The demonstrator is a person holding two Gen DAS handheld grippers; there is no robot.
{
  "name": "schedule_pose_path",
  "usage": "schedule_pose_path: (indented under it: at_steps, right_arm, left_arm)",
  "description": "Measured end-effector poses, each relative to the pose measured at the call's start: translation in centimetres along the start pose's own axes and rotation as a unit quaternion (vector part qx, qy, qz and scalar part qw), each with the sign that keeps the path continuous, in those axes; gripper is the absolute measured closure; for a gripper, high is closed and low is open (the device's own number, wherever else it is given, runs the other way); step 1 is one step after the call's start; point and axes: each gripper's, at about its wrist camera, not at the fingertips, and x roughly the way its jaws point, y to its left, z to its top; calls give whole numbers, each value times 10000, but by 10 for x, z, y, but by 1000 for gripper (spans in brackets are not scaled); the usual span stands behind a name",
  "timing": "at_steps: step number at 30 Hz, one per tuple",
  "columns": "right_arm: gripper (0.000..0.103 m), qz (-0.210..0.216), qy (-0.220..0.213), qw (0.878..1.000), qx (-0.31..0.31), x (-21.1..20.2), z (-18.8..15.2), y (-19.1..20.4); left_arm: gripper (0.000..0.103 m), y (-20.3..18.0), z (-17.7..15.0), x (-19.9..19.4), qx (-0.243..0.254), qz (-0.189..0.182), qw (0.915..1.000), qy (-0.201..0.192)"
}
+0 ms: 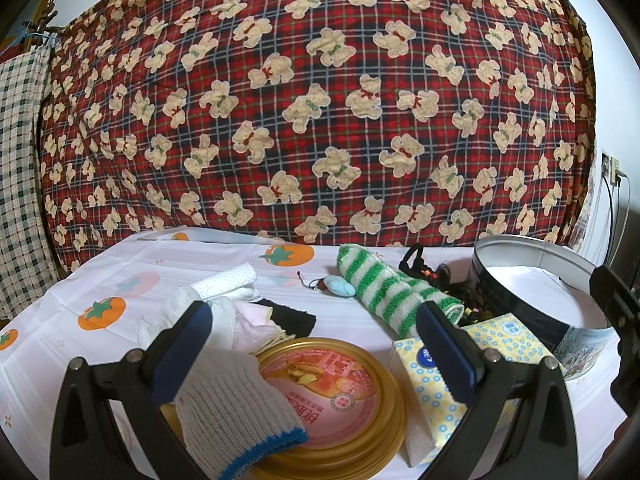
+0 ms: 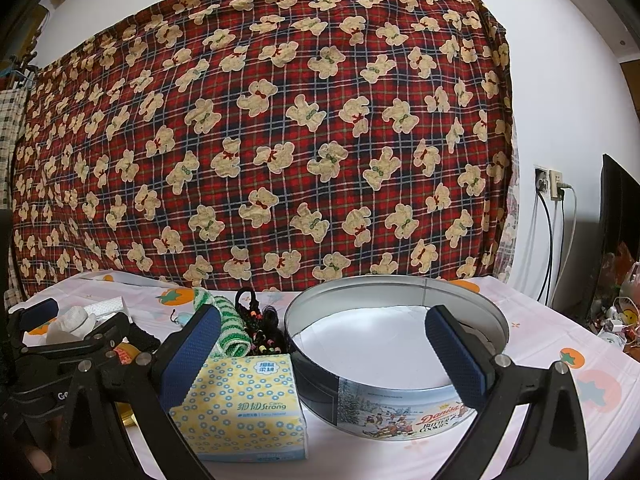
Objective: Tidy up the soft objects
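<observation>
My left gripper (image 1: 316, 338) is open above a gold lid (image 1: 340, 396) with a pink label. A white knit glove (image 1: 236, 400) with a blue cuff lies across that lid, against my left finger (image 1: 188, 336). Beyond it are a pile of white, pink and black cloths (image 1: 240, 308) and a rolled green-striped towel (image 1: 384, 292). My right gripper (image 2: 326, 350) is open over the near wall of a round cookie tin (image 2: 400, 412), which holds only a white liner. A yellow tissue pack (image 2: 240, 404) stands left of the tin.
Black hair ties (image 2: 260, 328) are heaped between the towel (image 2: 228, 320) and the tin (image 1: 520, 312). A small light-blue charm (image 1: 340, 286) lies on the persimmon-print tablecloth (image 1: 100, 280). A red plaid bear blanket (image 1: 320, 100) hangs behind. Wall sockets and cables (image 2: 554, 208) are at the right.
</observation>
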Motion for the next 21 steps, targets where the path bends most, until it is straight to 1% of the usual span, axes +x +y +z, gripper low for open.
schedule_pose_path:
  at_steps: [6,7,13,18,21]
  right_arm:
    - [0,17,-21,10000,-5,0,0,1]
    - [0,23,-26,10000,-9,0,0,1]
    - [0,146,-38,9999,-79,-2,1,4]
    - [0,155,-39,9999,-57,-1,2,5]
    - [0,174,-59,9998,-73,-1,1,5]
  left_arm:
    - [0,0,0,0,2,9,10000,-16]
    - [0,5,-3,-1,-9,25,10000,-20]
    - [0,6,-5,-4,-43,43,10000,-54]
    - [0,11,-8,-10,-148,56,9999,16]
    - [0,18,-11,-17,-160,21,9998,122]
